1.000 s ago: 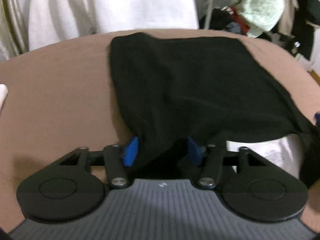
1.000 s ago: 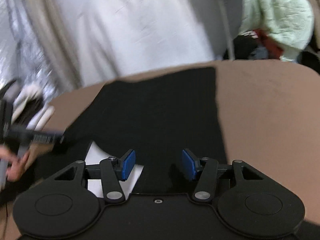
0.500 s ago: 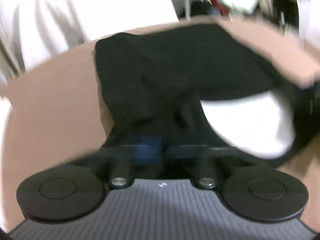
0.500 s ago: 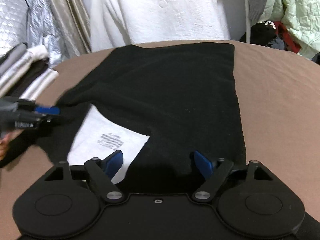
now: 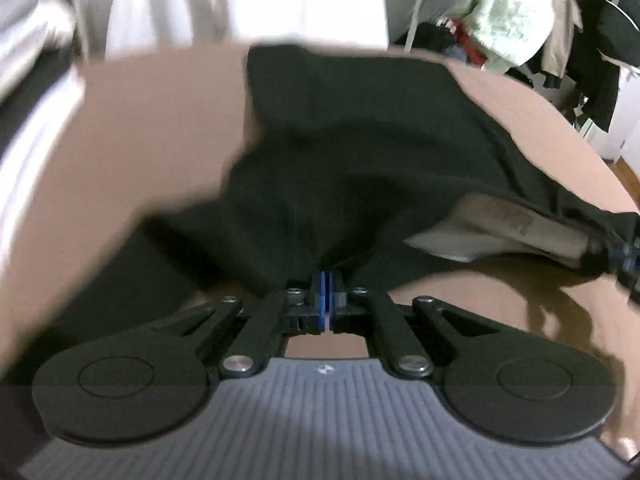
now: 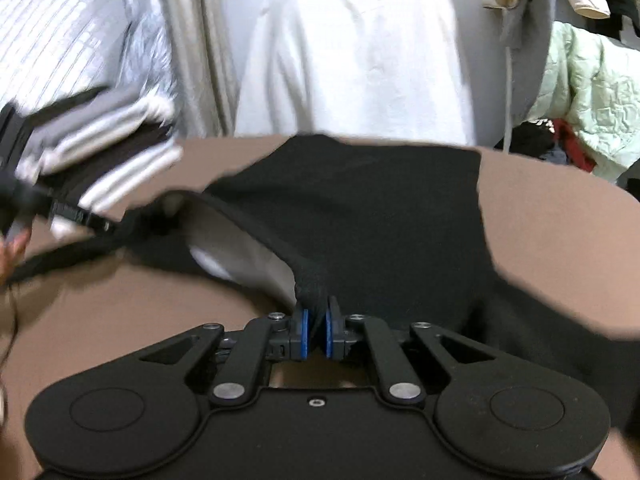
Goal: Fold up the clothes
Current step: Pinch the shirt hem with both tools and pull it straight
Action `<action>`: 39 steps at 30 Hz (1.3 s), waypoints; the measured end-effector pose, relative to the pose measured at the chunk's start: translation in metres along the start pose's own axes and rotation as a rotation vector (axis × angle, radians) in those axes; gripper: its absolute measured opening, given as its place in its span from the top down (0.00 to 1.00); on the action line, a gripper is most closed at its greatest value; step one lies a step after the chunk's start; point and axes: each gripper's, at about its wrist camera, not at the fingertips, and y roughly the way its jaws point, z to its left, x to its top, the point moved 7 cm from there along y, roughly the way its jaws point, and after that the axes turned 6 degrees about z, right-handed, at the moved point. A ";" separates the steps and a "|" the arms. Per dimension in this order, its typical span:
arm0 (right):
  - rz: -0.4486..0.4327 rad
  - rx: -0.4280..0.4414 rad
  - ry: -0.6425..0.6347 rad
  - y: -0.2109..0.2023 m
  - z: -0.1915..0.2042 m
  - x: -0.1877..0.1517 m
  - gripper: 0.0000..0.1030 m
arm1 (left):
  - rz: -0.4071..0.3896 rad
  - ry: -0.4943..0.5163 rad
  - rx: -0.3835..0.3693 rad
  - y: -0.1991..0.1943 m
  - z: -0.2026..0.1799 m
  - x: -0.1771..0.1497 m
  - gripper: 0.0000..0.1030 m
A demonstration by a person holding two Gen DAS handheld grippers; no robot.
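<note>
Both tongs, left (image 5: 325,280) and right (image 6: 316,322), now pinch the black garment's (image 6: 380,216) 6 o'clock hem, spread a second ago; fold can start.

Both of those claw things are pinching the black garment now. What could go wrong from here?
The left gripper and the right gripper each pinch only a small bunch at the near edge of the black garment, so the fabric might slip out as it lifts. The white lining shows where that edge sags, so the fold could come out uneven. The folded stack sits close by and could get brushed.
</note>
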 end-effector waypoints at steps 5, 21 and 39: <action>0.073 -0.026 0.043 0.001 0.004 -0.041 0.89 | 0.082 -0.059 0.023 0.005 0.005 -0.036 0.97; 0.087 0.036 0.273 -0.014 0.015 -0.064 0.43 | 0.012 -0.470 -0.111 0.022 0.055 -0.021 0.54; 0.059 -0.092 0.163 -0.014 0.019 -0.073 0.31 | 0.077 -0.549 -0.018 0.026 0.056 -0.050 0.95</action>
